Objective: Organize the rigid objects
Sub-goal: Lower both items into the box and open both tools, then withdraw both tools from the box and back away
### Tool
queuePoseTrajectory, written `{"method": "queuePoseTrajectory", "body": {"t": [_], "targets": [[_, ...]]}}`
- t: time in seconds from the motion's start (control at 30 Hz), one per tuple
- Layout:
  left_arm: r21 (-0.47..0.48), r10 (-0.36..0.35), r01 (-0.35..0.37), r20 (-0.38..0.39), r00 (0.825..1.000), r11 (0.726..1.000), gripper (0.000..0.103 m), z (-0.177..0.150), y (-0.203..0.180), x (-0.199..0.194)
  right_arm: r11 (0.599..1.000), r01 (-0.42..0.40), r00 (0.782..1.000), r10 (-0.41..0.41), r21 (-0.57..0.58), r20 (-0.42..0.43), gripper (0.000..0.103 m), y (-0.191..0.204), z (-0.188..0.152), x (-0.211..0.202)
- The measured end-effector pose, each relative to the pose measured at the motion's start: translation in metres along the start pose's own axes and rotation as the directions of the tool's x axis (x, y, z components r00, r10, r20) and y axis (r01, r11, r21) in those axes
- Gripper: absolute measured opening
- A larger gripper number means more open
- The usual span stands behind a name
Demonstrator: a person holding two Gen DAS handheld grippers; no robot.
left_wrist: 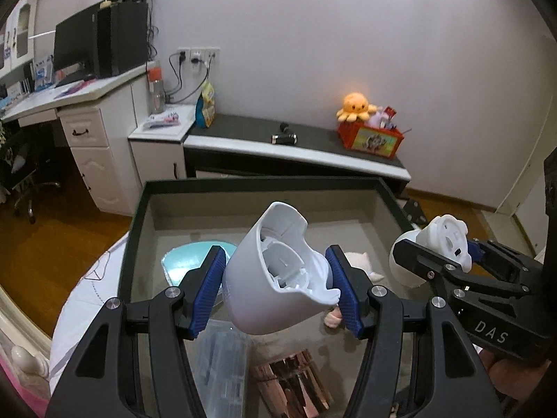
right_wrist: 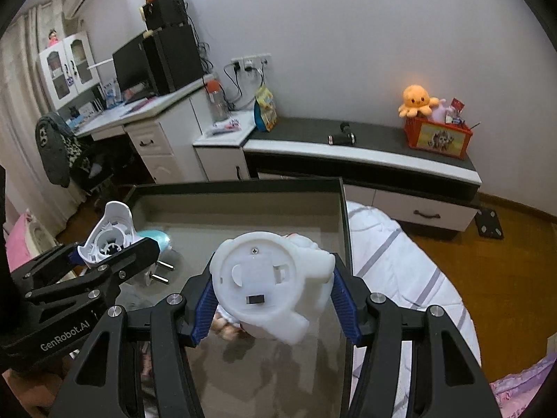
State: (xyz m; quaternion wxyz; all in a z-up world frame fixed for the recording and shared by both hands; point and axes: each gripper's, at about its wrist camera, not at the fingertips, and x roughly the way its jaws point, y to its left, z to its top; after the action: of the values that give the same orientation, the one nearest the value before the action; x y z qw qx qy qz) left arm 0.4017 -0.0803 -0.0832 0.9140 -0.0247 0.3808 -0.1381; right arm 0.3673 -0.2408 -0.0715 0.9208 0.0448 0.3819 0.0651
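Observation:
My left gripper (left_wrist: 275, 289) is shut on a hollow white plastic shell (left_wrist: 275, 278), open end up, held above a dark-rimmed tray (left_wrist: 257, 183). It shows at the left of the right wrist view (right_wrist: 111, 240). My right gripper (right_wrist: 273, 289) is shut on a white round plastic piece with a flat base (right_wrist: 264, 278), also above the tray (right_wrist: 240, 184). That piece shows at the right of the left wrist view (left_wrist: 445, 244). The two pieces are apart.
In the tray lie a light blue oval object (left_wrist: 188, 261), a clear plastic case (left_wrist: 222, 369), a copper-coloured object (left_wrist: 292, 379) and a small pink toy (left_wrist: 362, 264). A white quilt (right_wrist: 400, 261) lies to the right. A low cabinet (right_wrist: 348, 146) holds an orange crate (right_wrist: 438, 136).

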Motion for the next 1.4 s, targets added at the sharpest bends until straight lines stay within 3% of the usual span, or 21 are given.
{"method": "queuePoseTrajectory", "body": {"t": [0.07, 0.1, 0.17, 0.23, 0.3, 0.37, 0.53, 0.97, 1.27, 1.4], "targets": [[0.005, 0.004, -0.004, -0.015, 1.000, 1.000, 0.064, 0.000, 0.000, 0.004, 1.000, 0.000, 1.000, 0.000, -0.007, -0.010, 0.060, -0.001, -0.002, 0.005], [0.007, 0.006, -0.006, -0.018, 1.000, 1.000, 0.075, -0.001, 0.000, 0.004, 1.000, 0.001, 1.000, -0.001, -0.009, -0.014, 0.060, -0.001, -0.003, 0.007], [0.009, 0.023, -0.023, 0.002, 1.000, 1.000, 0.085, -0.001, 0.001, -0.001, 1.000, 0.007, 1.000, -0.007, -0.007, -0.012, 0.068, -0.001, -0.005, 0.007], [0.003, 0.028, -0.028, 0.031, 0.999, 1.000, 0.086, -0.002, 0.005, -0.011, 1.000, 0.011, 1.000, -0.010, 0.011, -0.008, 0.084, -0.004, -0.005, 0.005], [-0.008, 0.031, -0.030, 0.057, 0.998, 1.000, 0.093, -0.005, 0.009, -0.022, 1.000, 0.002, 1.000, -0.002, 0.029, 0.003, 0.086, -0.006, -0.007, -0.001], [-0.019, 0.045, -0.044, 0.098, 0.994, 0.999, 0.099, -0.007, 0.013, -0.038, 0.999, 0.015, 1.000, -0.015, 0.029, -0.001, 0.103, -0.003, -0.007, -0.005], [-0.035, 0.061, -0.056, 0.168, 0.984, 0.998, 0.103, -0.016, 0.021, -0.079, 0.999, 0.020, 0.999, -0.022, 0.036, 0.035, 0.103, 0.005, -0.010, -0.027], [-0.046, 0.074, -0.065, 0.233, 0.970, 0.997, 0.103, -0.051, 0.026, -0.163, 1.000, 0.011, 0.984, -0.015, 0.027, 0.178, 0.103, 0.044, -0.038, -0.125], [-0.071, 0.088, -0.069, 0.300, 0.950, 0.995, 0.103, -0.095, 0.027, -0.235, 0.999, 0.039, 0.947, -0.047, 0.032, 0.319, 0.103, 0.052, -0.079, -0.211], [-0.081, 0.113, -0.090, 0.345, 0.932, 0.993, 0.103, -0.119, 0.026, -0.266, 0.998, 0.050, 0.926, -0.062, 0.042, 0.373, 0.103, 0.056, -0.101, -0.240]]}}
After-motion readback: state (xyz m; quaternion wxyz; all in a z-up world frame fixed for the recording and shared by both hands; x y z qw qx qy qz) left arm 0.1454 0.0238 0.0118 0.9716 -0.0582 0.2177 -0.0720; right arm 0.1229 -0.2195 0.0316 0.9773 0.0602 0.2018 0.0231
